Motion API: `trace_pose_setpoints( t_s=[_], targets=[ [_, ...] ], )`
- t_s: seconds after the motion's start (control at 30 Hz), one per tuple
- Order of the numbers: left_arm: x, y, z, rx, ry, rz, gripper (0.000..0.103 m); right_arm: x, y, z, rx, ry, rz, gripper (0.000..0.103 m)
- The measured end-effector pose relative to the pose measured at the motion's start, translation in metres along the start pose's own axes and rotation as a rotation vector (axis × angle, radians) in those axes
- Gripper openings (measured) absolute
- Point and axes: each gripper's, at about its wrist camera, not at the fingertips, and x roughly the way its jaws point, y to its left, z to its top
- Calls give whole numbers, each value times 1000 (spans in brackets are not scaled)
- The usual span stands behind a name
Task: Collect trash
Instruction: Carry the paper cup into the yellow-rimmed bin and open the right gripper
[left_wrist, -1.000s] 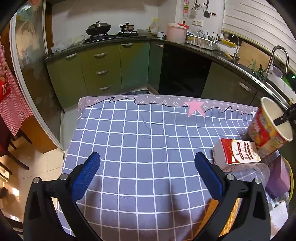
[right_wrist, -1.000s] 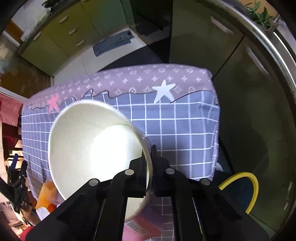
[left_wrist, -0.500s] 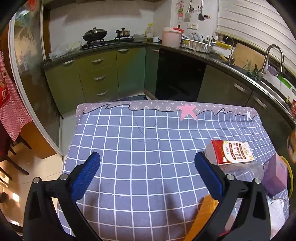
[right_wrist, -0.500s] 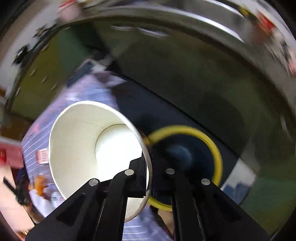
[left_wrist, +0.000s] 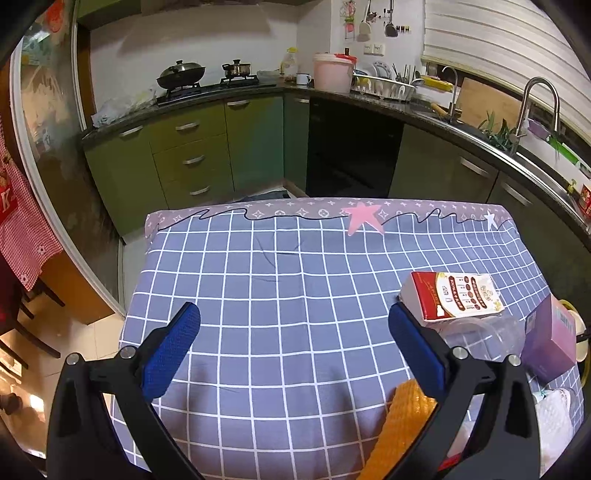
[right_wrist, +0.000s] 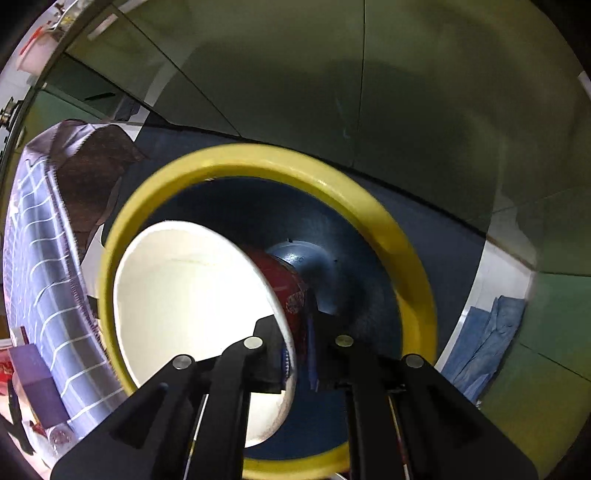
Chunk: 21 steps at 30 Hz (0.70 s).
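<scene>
Right wrist view is now filled by the bin (right_wrist: 413, 266), a dark blue tub with a yellow rim sitting on the floor beside the table (right_wrist: 40, 266); half a second ago the same rim was a small ring well ahead of the right claw (right_wrist: 299, 354), and a second ago the claw was over the tablecloth with the bin off to its right. The claw has dropped down over the bin's mouth. The paper cup (right_wrist: 192, 314) is carried with it: its white mouth faces the camera, its red printed side points down into the bin, and its body already sits inside the yellow ring. The claw's two fingers are clamped on the cup's rim, one inside the wall and one outside.

The cup looks ready to be let go; opening the fingers should drop it into the bin, which appears to hold nothing else at the visible part of its floor.

Left wrist view shows the left claw (left_wrist: 295, 347) held above the table (left_wrist: 295, 258), its blue pads wide apart and empty. The cup is gone from its right edge. To its right lie the rest of the trash: a red and white carton (left_wrist: 452, 295), a purple box (left_wrist: 552, 339), a clear plastic container (left_wrist: 484, 336), and an orange wrapper (left_wrist: 400, 424) just under the right pad.
</scene>
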Motion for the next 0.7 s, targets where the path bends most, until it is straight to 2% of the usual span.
trace_pose_setpoints(
  t_s=[0.07,0.13,0.2,0.3,0.4,0.5,0.6,0.7],
  targets=[
    [2,-2,-1,6,7,-4,97,8,7,6,0,-1,-13,15],
    [3,-5,-2,17,11,-2,97,12,11,9,-3,-4,-32,23],
    [2,-7,-3,26,12,-5,97,10,8,13,-3,-6,-25,25],
    [-1,-9,-2,30,14,-15,97,-1,20,9,-26,-27,12,26],
    [-9,-8,0,18,34,-50,97,-15,20,-8,-57,-43,61,33],
    [-24,-8,-4,47,66,-70,97,-22,35,-25,-110,-41,100,34],
    [-36,-8,-16,140,127,-58,97,-25,52,-40,-154,-29,128,34],
    [-39,-7,-34,212,222,-49,97,-24,65,-51,-190,-24,147,34]
  ],
)
